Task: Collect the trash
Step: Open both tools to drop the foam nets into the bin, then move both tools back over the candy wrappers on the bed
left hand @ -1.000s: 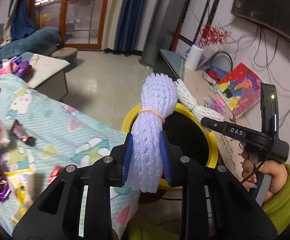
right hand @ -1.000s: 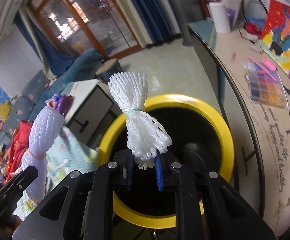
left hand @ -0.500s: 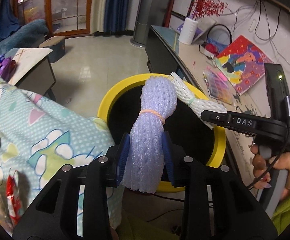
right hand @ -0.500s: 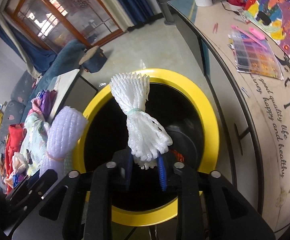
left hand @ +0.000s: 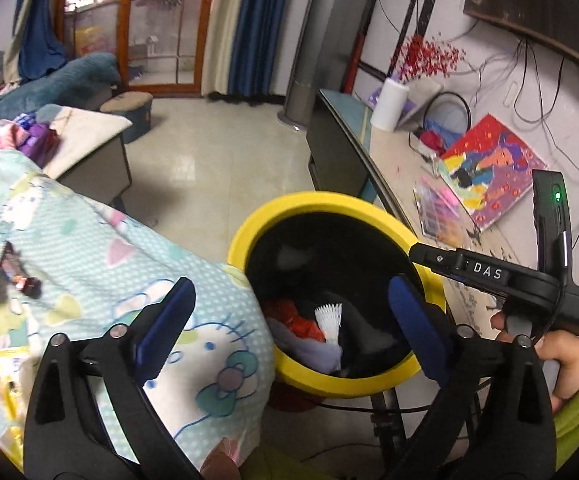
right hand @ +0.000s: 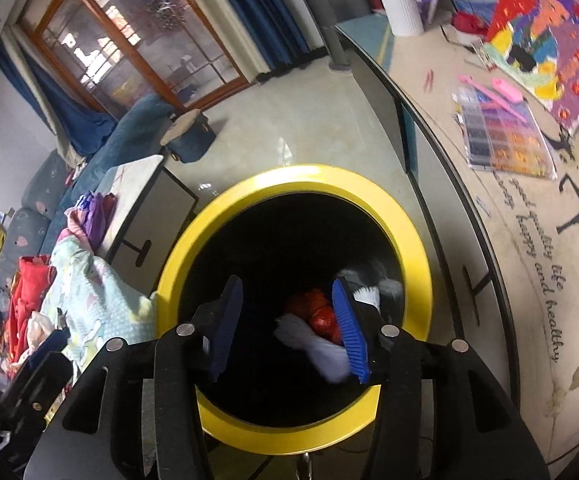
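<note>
White foam net point(left hand: 328, 320) lies upright-tilted inside the yellow-rimmed bin point(left hand: 321, 204).

Daylight from the glazed doors point(left hand: 157, 28), glare on the floor point(right hand: 289, 148), dark fisheye corners, slight motion blur

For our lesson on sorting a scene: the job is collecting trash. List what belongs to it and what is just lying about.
Belongs to the job:
yellow bin
foam nets in it
wrappers on the blanket
left gripper and right gripper, both opening, empty

Just lying about:
painting
white vase
bead box
</note>
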`<state>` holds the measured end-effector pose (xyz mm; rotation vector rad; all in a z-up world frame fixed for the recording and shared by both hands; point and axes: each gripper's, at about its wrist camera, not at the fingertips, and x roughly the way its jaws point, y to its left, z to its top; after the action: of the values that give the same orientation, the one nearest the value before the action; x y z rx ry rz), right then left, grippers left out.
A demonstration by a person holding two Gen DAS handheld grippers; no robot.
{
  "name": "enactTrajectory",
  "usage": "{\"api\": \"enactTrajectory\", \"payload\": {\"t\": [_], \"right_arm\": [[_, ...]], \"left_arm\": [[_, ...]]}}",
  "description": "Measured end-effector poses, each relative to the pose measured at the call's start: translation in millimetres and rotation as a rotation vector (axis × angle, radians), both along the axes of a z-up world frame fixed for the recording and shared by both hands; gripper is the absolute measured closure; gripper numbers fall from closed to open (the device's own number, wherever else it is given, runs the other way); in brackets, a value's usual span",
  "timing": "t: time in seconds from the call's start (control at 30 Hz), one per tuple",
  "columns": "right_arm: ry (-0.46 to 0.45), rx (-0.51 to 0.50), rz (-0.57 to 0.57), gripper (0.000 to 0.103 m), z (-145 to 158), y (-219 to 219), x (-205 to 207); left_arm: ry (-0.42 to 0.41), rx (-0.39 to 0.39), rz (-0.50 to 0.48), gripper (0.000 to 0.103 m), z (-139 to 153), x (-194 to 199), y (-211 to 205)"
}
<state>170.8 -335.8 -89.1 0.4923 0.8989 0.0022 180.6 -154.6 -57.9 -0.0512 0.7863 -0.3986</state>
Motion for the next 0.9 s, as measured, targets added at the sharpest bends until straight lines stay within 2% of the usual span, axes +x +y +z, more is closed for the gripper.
{"api": "enactTrajectory", "payload": {"t": [0.27,0.47,0.77,0.9], "right_arm": [[-0.059,-0.057,0.06,0.053,24,36,-9],[-0.115,-0.093,0.115,0.047,40,67,-20],[-0.194,-0.137,0.226,0.045,62,116,-35],[-0.218,-0.157,0.271,0.037,66,135,-42]], "left_arm": [[-0.04,-0.032,0.081,0.011,20,-20,36],[-0.062,-0.07,0.14,0.011,32,-32,67],[-0.121,-0.067,0.221,0.011,46,-50,99],[-0.142,-0.059,0.255,0.011,49,-58,113]]}}
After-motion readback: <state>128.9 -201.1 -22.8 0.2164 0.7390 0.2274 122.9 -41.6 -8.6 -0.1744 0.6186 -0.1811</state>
